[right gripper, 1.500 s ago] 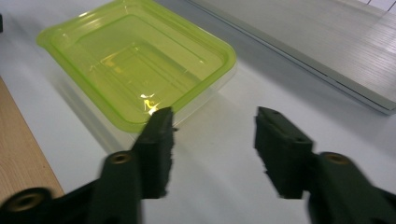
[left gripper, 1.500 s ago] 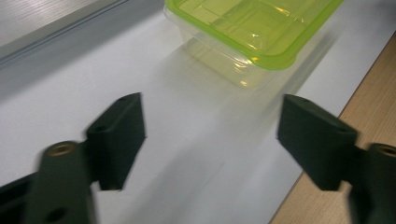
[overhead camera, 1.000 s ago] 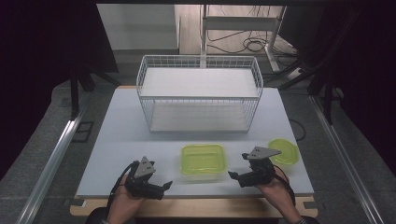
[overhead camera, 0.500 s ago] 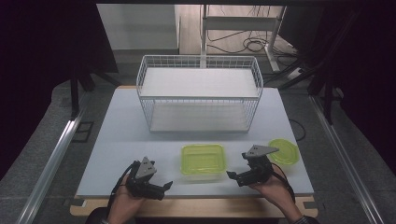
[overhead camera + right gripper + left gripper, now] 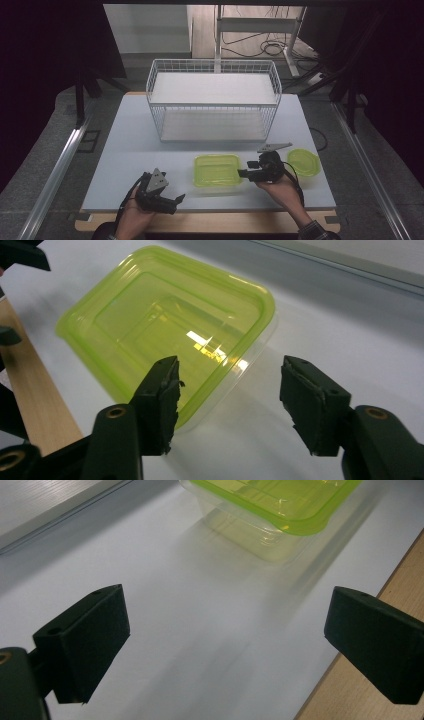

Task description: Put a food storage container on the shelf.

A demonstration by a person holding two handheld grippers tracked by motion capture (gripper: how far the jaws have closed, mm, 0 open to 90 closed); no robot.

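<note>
Reaching for the tub (image 5: 217, 170) is about as far as things have got, so I'd call this the very start. It's a rectangular clear container with a lime-green lid on top, sitting near the front edge of the white worktop (image 5: 125, 145), roughly centre, right in front of the wire basket (image 5: 214, 102).

Right gripper (image 5: 243, 174) has come in at the tub's right end. In the right gripper view its jaws have just been closing and now sit about half open, with the near corner of the tub (image 5: 165, 325) just beyond the tips. One pad is close by the lid's rim, the other hangs over bare worktop. Nothing is pinched between them, so no grip yet.

Left gripper (image 5: 179, 199) sits low by the front edge, off to the tub's left and apart from it. Its jaws stand wide in the left gripper view, nothing between them, tub (image 5: 280, 515) farther ahead.

There's also a second green lid (image 5: 303, 162), oval-ish, lying flat to the right of the tub, past the right hand. Can't tell if it belongs to anything here.

Done so far, judging from how things lie: nothing much. The tub is lidded and flat on the worktop, and the basket looks empty.

Left to do, my guess: get a proper hold on the tub, then either pop the lid or lift the whole thing into the basket. Can't say which from this.
</note>
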